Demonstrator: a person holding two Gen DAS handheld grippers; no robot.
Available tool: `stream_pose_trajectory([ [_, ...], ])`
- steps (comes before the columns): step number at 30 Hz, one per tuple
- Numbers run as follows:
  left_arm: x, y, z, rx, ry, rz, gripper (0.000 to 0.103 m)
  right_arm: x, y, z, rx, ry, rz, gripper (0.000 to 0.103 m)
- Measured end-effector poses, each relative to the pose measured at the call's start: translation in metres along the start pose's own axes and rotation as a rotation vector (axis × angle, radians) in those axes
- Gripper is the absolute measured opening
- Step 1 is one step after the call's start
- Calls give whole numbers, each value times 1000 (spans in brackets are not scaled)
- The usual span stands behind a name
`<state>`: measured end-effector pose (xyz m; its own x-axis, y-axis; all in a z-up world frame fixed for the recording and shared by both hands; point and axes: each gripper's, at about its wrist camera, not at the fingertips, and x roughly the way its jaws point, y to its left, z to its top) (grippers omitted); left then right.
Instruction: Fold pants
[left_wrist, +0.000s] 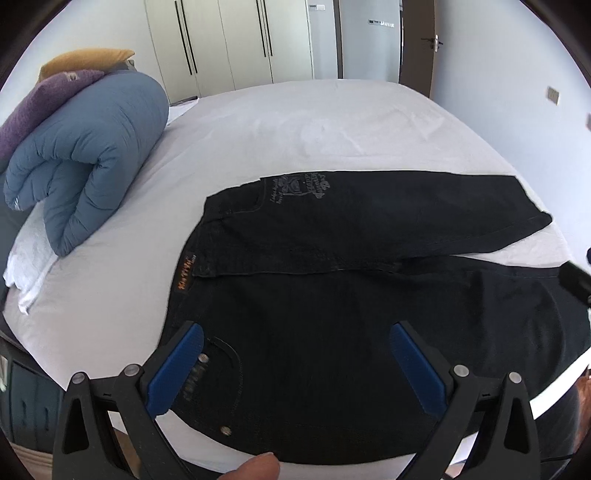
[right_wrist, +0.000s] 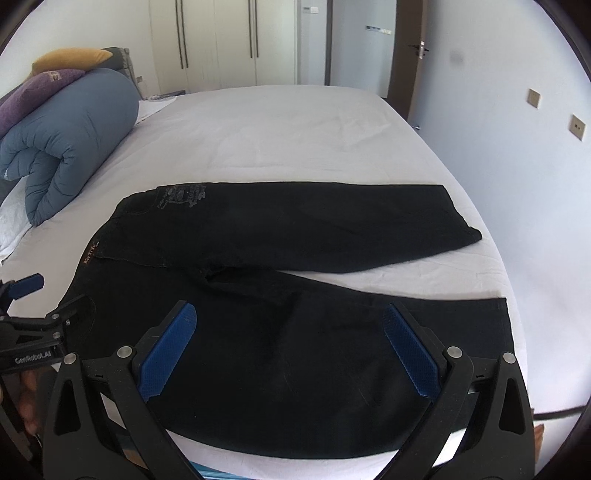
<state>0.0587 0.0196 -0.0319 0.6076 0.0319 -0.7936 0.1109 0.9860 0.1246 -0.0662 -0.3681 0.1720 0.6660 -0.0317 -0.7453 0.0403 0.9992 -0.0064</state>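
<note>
Since the pants (right_wrist: 280, 258) are dark denim by the look of them, I judge them soft but fairly heavy for cloth: they will drape and sag from any single hold, yet the waistband and hems should be firmer than the legs. They lie spread flat on the white bed (right_wrist: 280, 140), waistband toward the left, both legs running to the right with a wedge of sheet between them.

My left gripper (left_wrist: 295, 354) hangs over the near corner of the waistband, jaws wide apart and holding nothing. My right gripper (right_wrist: 290, 332) hangs over the near leg, jaws equally wide and empty. I would take the near edge at two places, the waistband corner with the left and the near leg's outer seam or hem with the right, so the cloth lifts evenly and can go over onto the far leg.

Counting: one pair of pants, two legs, two grippers. At the head of the bed sit one rolled blue duvet (left_wrist: 85, 158), one purple pillow (left_wrist: 40, 107) and one mustard pillow (left_wrist: 85, 61).
</note>
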Motion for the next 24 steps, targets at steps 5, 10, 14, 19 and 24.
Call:
stream_pose_trajectory([
  [5, 32, 12, 31, 92, 2, 75, 103, 30, 0, 36, -103, -23, 72, 103],
  [10, 88, 53, 90, 58, 28, 0, 103, 74, -4, 80, -183, -20, 225, 103],
  [14, 144, 63, 146, 204, 21, 2, 103, 118, 2, 112, -324, -6, 296, 103],
  [19, 217, 75, 190, 342, 88, -29, 103, 171, 9, 147, -457, 29, 396, 98],
  [24, 276, 73, 198, 491, 202, -83, 82, 224, 8, 171, -483, 98, 504, 85],
])
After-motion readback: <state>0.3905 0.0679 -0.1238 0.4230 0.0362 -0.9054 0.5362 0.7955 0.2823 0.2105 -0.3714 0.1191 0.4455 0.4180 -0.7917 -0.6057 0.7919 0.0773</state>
